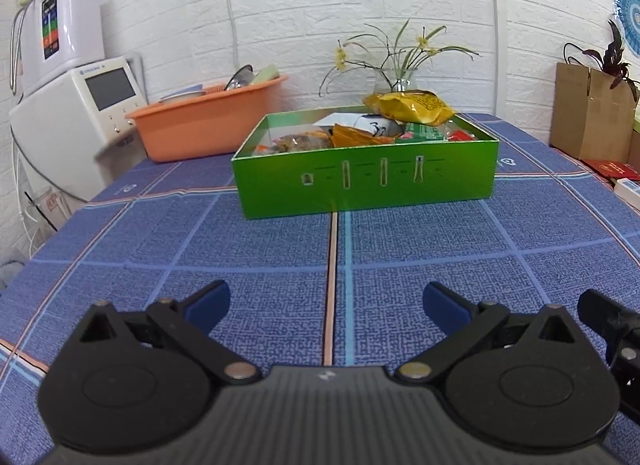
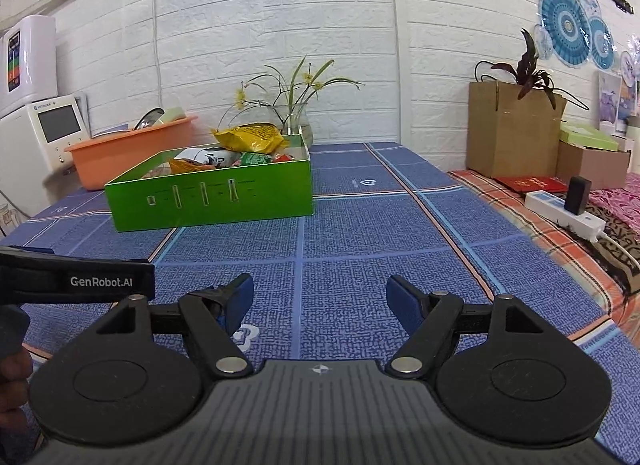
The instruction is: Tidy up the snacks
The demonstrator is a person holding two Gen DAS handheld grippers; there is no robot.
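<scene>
A green cardboard box point(image 1: 364, 181) point(image 2: 212, 201) stands on the blue checked tablecloth, holding several snack packets. A yellow crinkled bag point(image 1: 412, 107) point(image 2: 250, 137) lies on top at its far side, with orange and green packets point(image 1: 420, 133) beneath. My left gripper point(image 1: 326, 301) hovers low over the cloth well short of the box, open, with nothing between its blue pads. My right gripper point(image 2: 320, 297) is also open and empty, the box ahead to its left. The left gripper's body point(image 2: 72, 279) shows at the right wrist view's left edge.
An orange basin point(image 1: 208, 121) with dishes sits behind the box on the left, beside a white appliance point(image 1: 76, 121). A glass vase of flowers point(image 1: 396, 81) stands behind the box. Brown paper bags point(image 2: 512, 129), a red booklet and a white power strip point(image 2: 564, 213) line the right side.
</scene>
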